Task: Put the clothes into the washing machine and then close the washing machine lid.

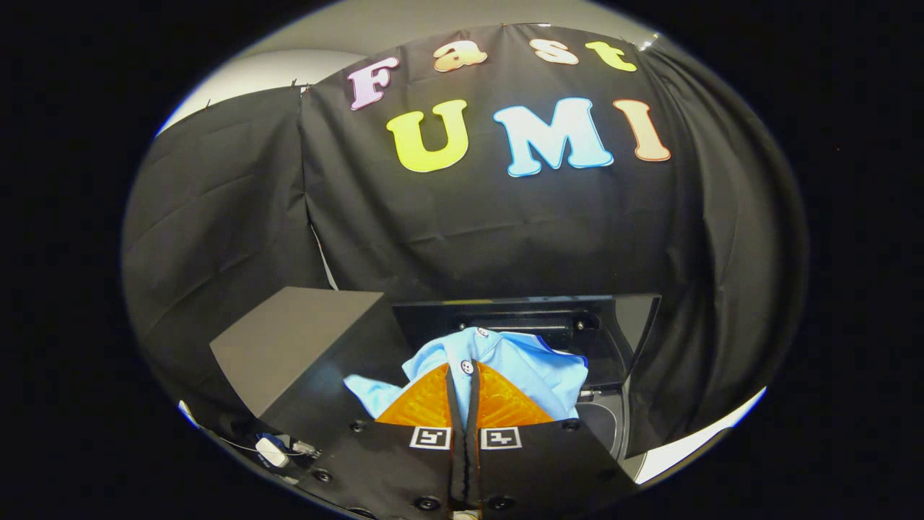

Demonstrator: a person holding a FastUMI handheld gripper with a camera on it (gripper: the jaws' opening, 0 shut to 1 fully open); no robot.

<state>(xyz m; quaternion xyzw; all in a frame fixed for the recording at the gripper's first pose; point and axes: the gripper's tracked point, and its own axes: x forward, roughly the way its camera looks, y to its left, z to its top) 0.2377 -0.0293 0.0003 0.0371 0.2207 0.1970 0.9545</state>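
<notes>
Gripper (pixel 463 375) occupies the lower centre of the frame, its two fingers drawn nearly together and pinching a light blue shirt (pixel 520 368) between the tips. A white button (pixel 466 367) on the shirt placket sits right at the pinch line. Fabric bunches above and to both sides of the fingers, with one fold trailing toward the lower left.

Behind the shirt, at centre frame, stands the washing machine (pixel 613 404), dark in colour. Its lid (pixel 621 325) is raised and upright at the rear, leaving the opening exposed. Part of the drum rim shows at lower right, just right of the fingers. The shirt hangs above the opening; whether any of it rests inside cannot be told.

A dark box (pixel 289 339) stands at centre left, beside the machine
</notes>
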